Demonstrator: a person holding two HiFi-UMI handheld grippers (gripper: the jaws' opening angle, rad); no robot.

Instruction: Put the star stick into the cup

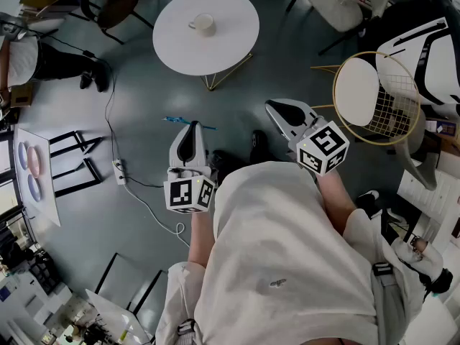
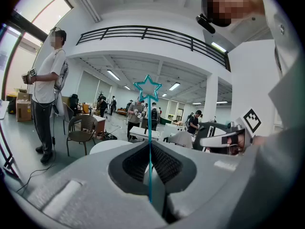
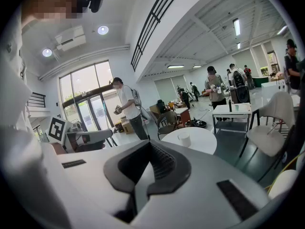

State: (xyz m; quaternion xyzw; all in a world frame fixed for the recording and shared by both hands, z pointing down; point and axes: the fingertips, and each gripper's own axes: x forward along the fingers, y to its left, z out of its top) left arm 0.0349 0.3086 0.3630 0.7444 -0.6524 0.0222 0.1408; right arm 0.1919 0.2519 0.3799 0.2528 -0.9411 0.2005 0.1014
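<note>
White shirt [image 1: 287, 264]: nearest the head camera, filling the lower middle of the head view.
Left hand-held gripper [image 1: 190, 131]: held out over the floor, marker cube toward the body, jaws pressed together on the star stick [image 1: 188, 123].
Star stick, left gripper view [image 2: 149, 123]: thin and teal, pinched in the seam between the jaw pads, rising straight above them, outlined star at the top end. Lies crosswise at the jaw tips in the head view, well apart from the cup.
Right hand-held gripper [image 1: 279, 111]: jaws fully together with nothing between them, beside the left one, apart from the stick.
Power strip [image 1: 120, 171]: white, on the dark grey floor [image 1: 136, 99], left of the left hand-held gripper, cable trailing from it.
Wire chair [image 1: 359, 92]: gold frame, round white seat, right of the right hand-held gripper.
Desk [image 1: 230, 42]: round, white, on thin gold legs, beyond both hand-held grippers.
Cup [image 1: 204, 24]: white, with a handle, upright on the desk top.
</note>
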